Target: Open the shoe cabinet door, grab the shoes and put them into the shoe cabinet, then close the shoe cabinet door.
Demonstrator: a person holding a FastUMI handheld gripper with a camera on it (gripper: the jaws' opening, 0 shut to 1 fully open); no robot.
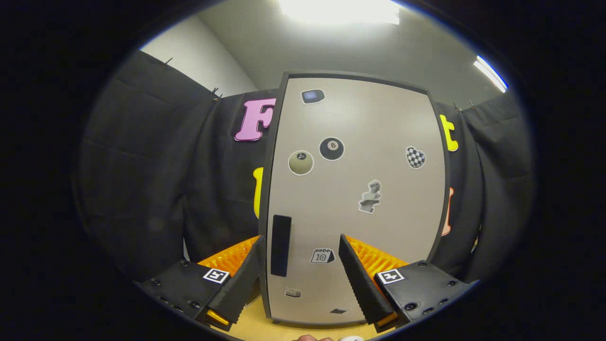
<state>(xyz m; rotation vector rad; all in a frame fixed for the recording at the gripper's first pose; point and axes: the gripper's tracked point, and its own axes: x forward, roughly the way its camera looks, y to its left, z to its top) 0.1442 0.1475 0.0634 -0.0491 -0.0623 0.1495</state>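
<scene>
The gripper [300,258] is spread wide with nothing between its fingers, pointing straight at the shoe cabinet [355,199], which stands upright just ahead at twelve o'clock on a pale wooden tabletop [265,327]. The cabinet door [378,142] is closed, a light grey panel in a dark frame, dotted with stickers (an eight-ball sticker [331,148], a second ball [300,163], a chequered heart [415,157], a small bust [370,196]). The dark vertical handle [280,245] sits low on the door at about eleven o'clock from the finger gap, close beside the left finger but apart from it. Black cloth hangs behind and to both sides
</scene>
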